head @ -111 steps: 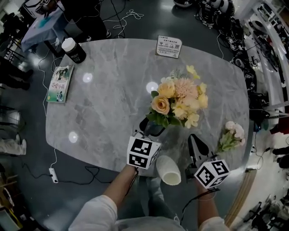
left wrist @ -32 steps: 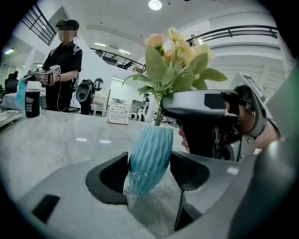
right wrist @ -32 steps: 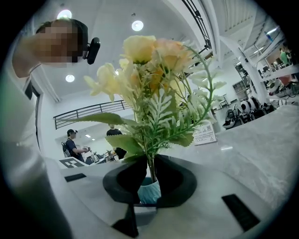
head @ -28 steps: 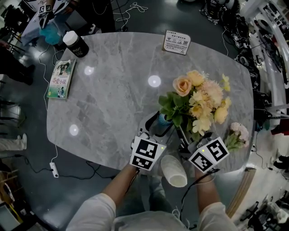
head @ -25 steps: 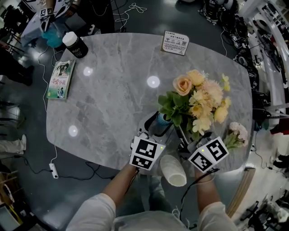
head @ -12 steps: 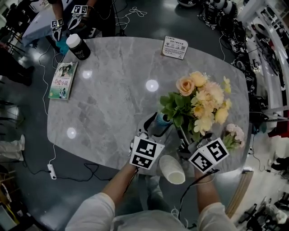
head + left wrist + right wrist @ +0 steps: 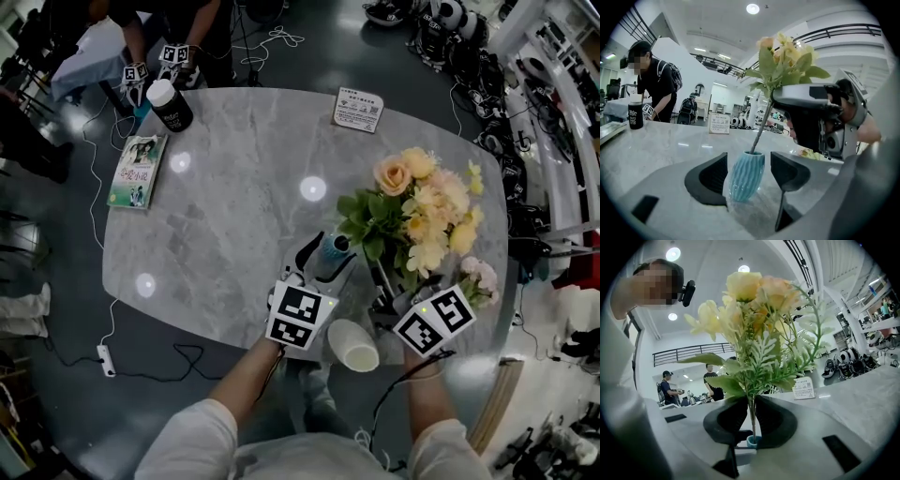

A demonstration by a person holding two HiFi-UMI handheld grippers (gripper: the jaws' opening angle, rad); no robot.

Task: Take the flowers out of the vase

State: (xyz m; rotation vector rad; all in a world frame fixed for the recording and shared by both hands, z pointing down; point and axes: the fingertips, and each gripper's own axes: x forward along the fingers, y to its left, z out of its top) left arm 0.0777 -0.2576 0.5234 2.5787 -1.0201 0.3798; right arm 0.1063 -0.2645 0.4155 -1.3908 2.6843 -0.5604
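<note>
A small ribbed blue vase (image 7: 334, 246) (image 7: 746, 177) stands between the jaws of my left gripper (image 7: 324, 257) (image 7: 747, 169), which is shut on its sides. The bouquet (image 7: 424, 199) of peach and yellow flowers with green leaves leans right out of it. Its thin stem (image 7: 760, 133) still enters the vase mouth. My right gripper (image 7: 386, 298) (image 7: 751, 420) is shut on the stems (image 7: 752, 411) just above the vase rim (image 7: 752, 442). The blooms (image 7: 754, 291) tower over its jaws.
A pink flower sprig (image 7: 480, 277) lies on the grey marble table (image 7: 234, 216) at the right edge. A white cup (image 7: 354, 345) sits at the front edge between my arms. A book (image 7: 136, 172), a black bottle (image 7: 169, 105) and a sign card (image 7: 358, 110) are at the far side. People stand beyond.
Since the earliest frame my right gripper has moved in from the table's front and closed on the stems, and the bouquet now leans right. Over the last second both grippers keep their hold.
</note>
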